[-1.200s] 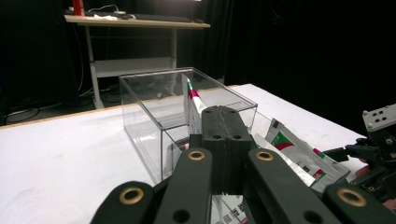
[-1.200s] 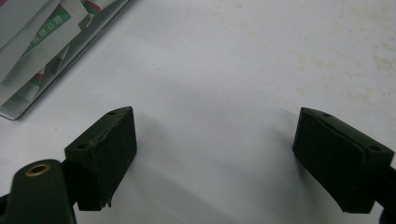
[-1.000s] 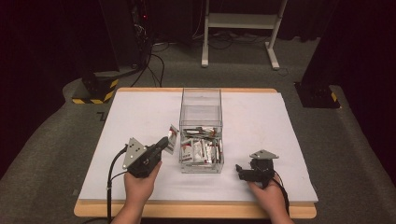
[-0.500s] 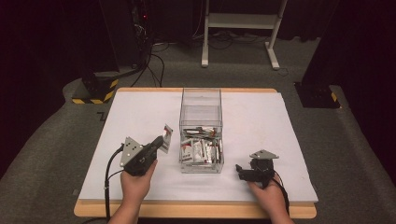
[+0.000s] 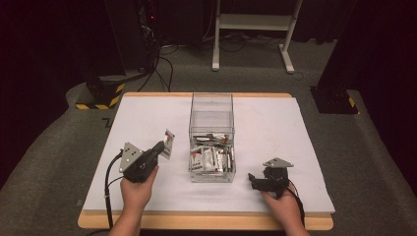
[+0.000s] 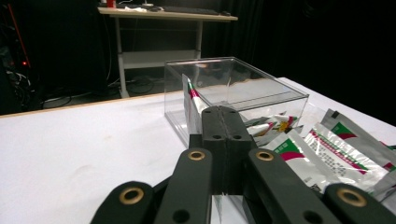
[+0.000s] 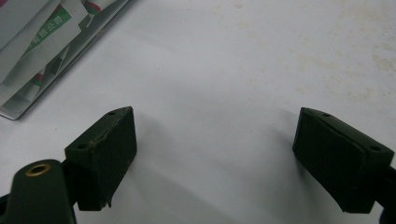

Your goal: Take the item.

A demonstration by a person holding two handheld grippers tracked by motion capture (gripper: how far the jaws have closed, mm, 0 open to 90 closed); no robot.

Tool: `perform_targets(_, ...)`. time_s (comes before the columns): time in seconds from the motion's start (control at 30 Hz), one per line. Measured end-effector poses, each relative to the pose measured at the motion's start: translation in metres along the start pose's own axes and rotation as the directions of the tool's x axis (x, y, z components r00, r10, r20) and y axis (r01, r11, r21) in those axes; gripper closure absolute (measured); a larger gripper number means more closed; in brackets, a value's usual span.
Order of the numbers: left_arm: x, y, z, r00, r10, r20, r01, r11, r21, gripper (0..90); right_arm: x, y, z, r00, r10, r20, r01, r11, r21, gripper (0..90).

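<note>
One sachet (image 5: 168, 144) is clamped upright in the left tool (image 5: 160, 149), lifted just left of the clear box (image 5: 211, 110) on the white desk (image 5: 275, 123). More sachets (image 5: 211, 157) lie inside the box's near end. Right of the box, the right tool (image 5: 253, 180) rests on the desk, jaws spread wide and empty.

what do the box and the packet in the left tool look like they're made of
The box looks like clear hard plastic, perhaps acrylic: you see straight through its walls, and its edges catch glossy reflections. The packet held in the left tool looks like thin silvery foil or laminated film, shiny, printed in green and red. The exact material can't be confirmed.
</note>
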State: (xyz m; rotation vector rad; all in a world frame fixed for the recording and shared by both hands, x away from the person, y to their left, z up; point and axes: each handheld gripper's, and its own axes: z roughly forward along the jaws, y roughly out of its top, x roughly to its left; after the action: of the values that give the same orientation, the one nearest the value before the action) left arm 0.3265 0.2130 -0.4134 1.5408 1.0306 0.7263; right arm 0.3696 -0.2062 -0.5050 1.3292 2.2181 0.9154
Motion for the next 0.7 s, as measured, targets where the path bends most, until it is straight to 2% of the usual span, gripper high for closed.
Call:
perform_targets(0.43, 0.026, 0.005, 0.008, 0.9974, 0.024, -0.067, -0.024, 0.9997, 0.012, 90.0, 0.0, 0.0, 0.0, 1.0, 0.0, 0.0, 0.0, 1.0, 0.0, 13.3)
perform_targets(0.7, 0.04, 0.005, 0.011, 0.9951, 0.033, -0.094, -0.031, 0.9991, 0.03, 90.0, 0.0, 0.0, 0.0, 1.0, 0.0, 0.0, 0.0, 1.0, 0.0, 13.3)
